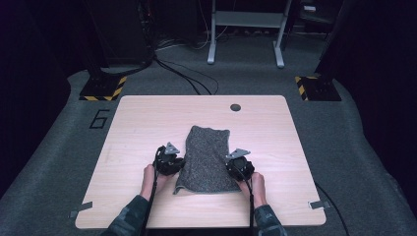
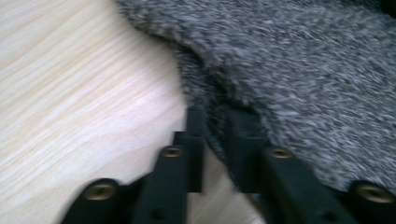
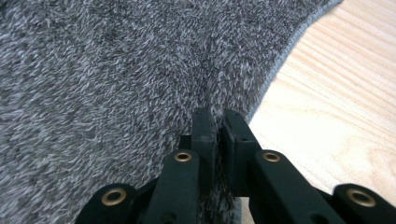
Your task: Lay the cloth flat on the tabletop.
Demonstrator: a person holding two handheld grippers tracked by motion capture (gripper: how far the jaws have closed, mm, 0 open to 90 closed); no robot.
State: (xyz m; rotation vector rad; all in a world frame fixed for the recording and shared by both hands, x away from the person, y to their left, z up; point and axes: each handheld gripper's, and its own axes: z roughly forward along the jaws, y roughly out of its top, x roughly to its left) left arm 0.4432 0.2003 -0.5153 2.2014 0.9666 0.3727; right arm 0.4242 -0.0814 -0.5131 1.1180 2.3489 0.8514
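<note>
Two tongs are pinching the grey towel [image 1: 206, 160] lying mid-counter [image 1: 147, 118]: left tongs [image 1: 178, 163] at its nine o'clock edge, right tongs [image 1: 231, 166] at three o'clock; both bites are looking shallow, so lifting unevenly is likely risking the fabric slipping free.

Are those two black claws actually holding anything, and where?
Both pinch the grey towel: the left gripper at its left side edge, the right gripper just inside its right side edge.

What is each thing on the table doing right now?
Fuzzy grey cloth: folded, lying flat on the wooden table, pinched at both side edges.
Left gripper: shut on the cloth's edge.
Right gripper: shut on the cloth's other edge.
</note>
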